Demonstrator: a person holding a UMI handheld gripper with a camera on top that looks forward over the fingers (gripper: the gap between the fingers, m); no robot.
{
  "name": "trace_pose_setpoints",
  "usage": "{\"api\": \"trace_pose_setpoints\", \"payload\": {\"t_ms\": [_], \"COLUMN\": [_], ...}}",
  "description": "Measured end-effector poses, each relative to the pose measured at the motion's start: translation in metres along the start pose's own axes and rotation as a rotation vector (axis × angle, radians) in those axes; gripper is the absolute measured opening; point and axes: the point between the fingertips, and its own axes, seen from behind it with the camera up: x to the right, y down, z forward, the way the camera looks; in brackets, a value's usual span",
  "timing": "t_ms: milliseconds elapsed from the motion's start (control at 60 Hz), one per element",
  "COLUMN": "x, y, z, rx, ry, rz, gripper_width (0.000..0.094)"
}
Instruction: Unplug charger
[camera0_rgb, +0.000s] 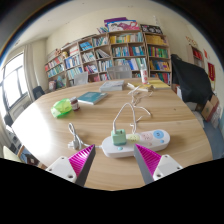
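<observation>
White power strip (137, 141), one green charger (119, 137), gripper (115, 160) open

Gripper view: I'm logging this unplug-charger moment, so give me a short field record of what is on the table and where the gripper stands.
surface: round wooden table
power strip: white, just ahead of the gripper, between its fingers' line
charger: green, plugged into the strip, white cable rising from it
gripper: open, short of the strip, touching nothing
other items: blue book, green object
background: bookshelves

You cannot see the power strip's (135, 141) near edge behind the pink pads (80, 157); the bookshelf (112, 55) titles are too small to read.
</observation>
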Motion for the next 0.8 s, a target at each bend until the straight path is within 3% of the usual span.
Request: {"api": "trace_pose_setpoints", "payload": {"t_ms": [83, 167, 233, 250, 367, 517, 650, 800], "x": [0.007, 0.011, 0.021, 0.015, 0.016, 0.018, 0.014, 0.036], "y": [-0.008, -0.006, -0.014, -0.018, -0.016, -0.016, -0.094, -0.158], "z": [0.037, 0.064, 0.076, 0.08, 0.088, 0.087, 0.055, 0.022], "rx": [0.011, 0.007, 0.04, 0.049, 0.044, -0.028, 0.128, 0.193], "ry": [0.001, -0.013, 0.027, 0.007, 0.047, 0.041, 0.105, 0.175], "rz": [-0.006, -0.022, -0.057, -0.061, -0.097, -0.06, -0.115, -0.102], "gripper_width": [0.0795, 0.0698, 0.0476, 0.0329, 0.0278, 0.0215, 0.0215, 0.0215]}}
